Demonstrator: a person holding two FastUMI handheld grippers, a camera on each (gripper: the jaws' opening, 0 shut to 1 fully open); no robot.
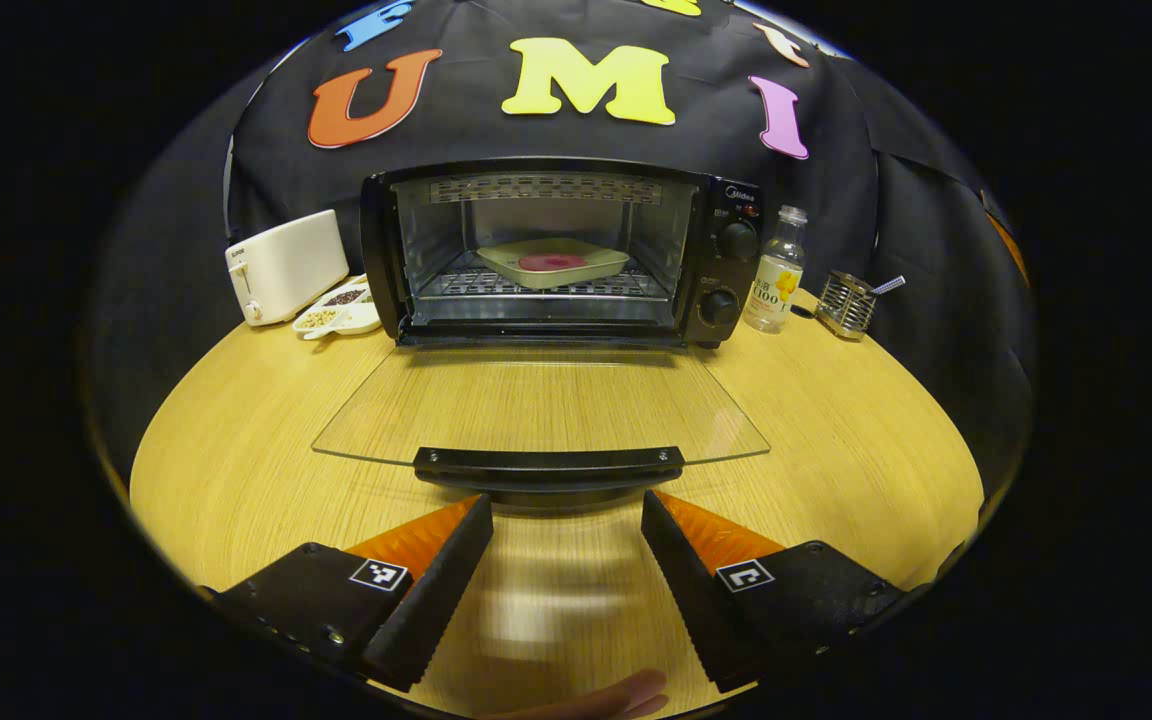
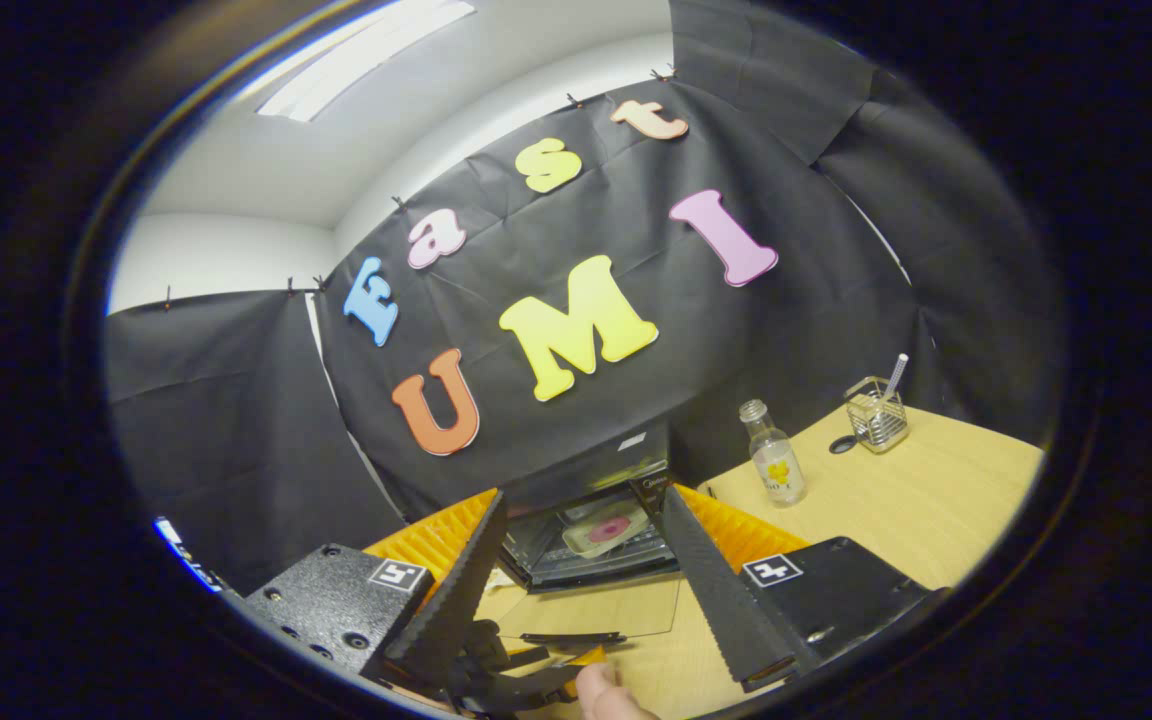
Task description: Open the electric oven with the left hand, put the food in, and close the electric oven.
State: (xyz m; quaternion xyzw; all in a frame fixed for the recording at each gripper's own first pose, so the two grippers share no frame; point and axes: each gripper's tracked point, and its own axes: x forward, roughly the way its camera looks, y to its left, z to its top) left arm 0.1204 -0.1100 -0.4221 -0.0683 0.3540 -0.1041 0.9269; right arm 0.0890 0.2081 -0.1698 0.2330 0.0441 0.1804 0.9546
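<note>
So the tabletop (image 1: 836, 420) fills the lower half of the left gripper view, with the electric oven (image 1: 561, 255) at upper centre, mouth facing the camera, long axis running left-right across the frame. Its glass door (image 1: 541, 405) lies dropped flat toward us, handle (image 1: 549, 465) nearest, which is why the cavity's wide open. The food (image 1: 553, 262), a pale tray with something pinkish on it I think, already sits on the rack inside. The left hand-held gripper (image 1: 566, 550) waits just short of the handle, spread wide, holding nothing, lined up for closing. The right hand-held gripper (image 2: 581, 575) hangs back above, also wide open and empty.
</note>
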